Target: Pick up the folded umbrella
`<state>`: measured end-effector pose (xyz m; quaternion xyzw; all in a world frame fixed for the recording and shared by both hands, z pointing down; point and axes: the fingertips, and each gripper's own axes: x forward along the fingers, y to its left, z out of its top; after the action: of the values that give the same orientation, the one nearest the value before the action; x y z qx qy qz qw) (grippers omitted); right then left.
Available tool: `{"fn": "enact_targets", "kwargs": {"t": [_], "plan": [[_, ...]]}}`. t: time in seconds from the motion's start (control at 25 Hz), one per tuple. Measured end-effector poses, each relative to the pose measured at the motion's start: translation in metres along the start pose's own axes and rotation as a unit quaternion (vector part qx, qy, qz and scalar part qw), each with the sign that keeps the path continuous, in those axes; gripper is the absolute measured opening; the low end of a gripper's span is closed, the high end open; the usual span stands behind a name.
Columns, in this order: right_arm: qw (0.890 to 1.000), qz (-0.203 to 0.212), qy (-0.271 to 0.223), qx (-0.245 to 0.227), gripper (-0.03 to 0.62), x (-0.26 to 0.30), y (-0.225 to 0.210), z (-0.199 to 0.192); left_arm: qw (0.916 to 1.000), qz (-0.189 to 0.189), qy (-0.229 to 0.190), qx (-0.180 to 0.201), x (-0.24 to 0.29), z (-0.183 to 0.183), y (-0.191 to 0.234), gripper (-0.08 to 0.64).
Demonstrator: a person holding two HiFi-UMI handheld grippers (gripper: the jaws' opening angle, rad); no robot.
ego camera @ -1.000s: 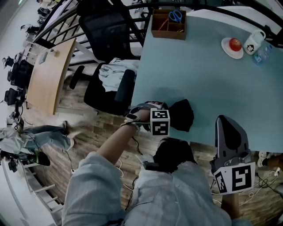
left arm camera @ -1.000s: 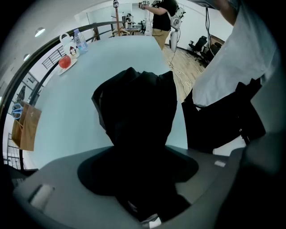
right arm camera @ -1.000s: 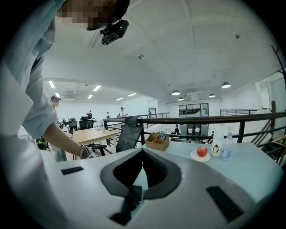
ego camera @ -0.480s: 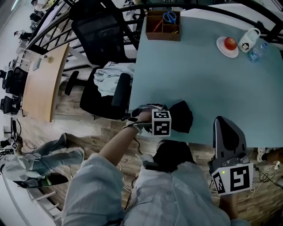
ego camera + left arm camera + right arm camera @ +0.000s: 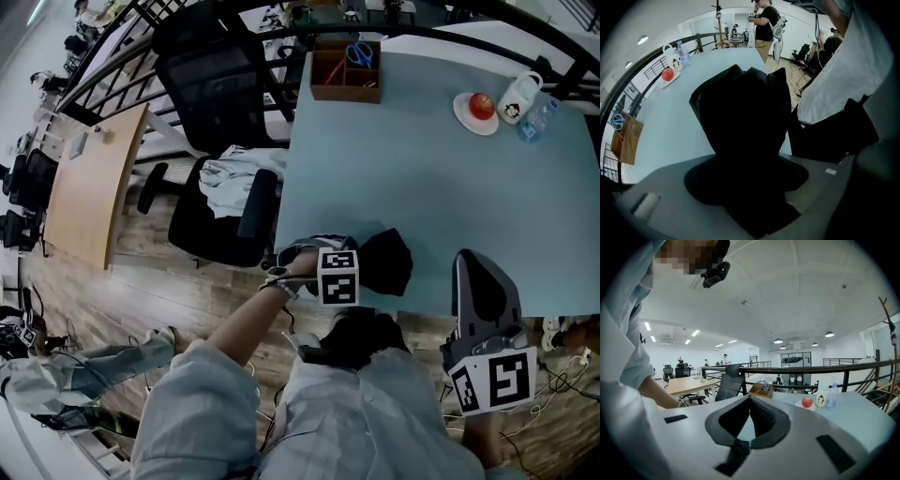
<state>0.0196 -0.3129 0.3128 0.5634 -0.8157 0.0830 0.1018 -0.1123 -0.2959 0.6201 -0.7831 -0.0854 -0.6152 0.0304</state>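
Risk as I see it: the left gripper (image 5: 361, 267) looks to be biting loose black fabric rather than the stiff core, so the umbrella (image 5: 386, 258) could sag, twist or slip out on the lift. It lies right at the table's (image 5: 422, 159) near edge, so a slip likely drops it to the floor (image 5: 178, 300). The left jaws pinch its near end and the rest runs away along them. The right gripper (image 5: 750, 401) is pressed together, empty and well apart.

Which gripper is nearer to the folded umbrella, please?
Left: the left gripper has the folded umbrella between its jaws; the right gripper hangs apart, to its right.
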Motion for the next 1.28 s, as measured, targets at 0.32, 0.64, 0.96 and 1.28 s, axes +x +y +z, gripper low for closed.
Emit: {"fn": "enact_targets", "kwargs": {"t": [0.32,0.64,0.96,1.28], "plan": [[1.000,-0.009,-0.020,-0.010,0.000,-0.004,0.003,0.016,0.9871,0.086,-0.117,-0.067,-0.069,0.028,0.030,0.276],[0.999,-0.009,-0.048,-0.024,0.000,-0.008,0.007,0.034,0.9469,0.188,-0.224,-0.133,-0.154,0.047,0.055,0.276],[0.997,-0.007,-0.071,-0.041,0.000,-0.008,0.011,0.053,0.8834,0.273,-0.333,-0.185,-0.242,0.054,0.055,0.276],[0.993,-0.007,-0.101,-0.055,0.000,-0.010,0.018,0.077,0.8162,0.301,-0.452,-0.198,-0.318,0.060,0.038,0.276]]}}
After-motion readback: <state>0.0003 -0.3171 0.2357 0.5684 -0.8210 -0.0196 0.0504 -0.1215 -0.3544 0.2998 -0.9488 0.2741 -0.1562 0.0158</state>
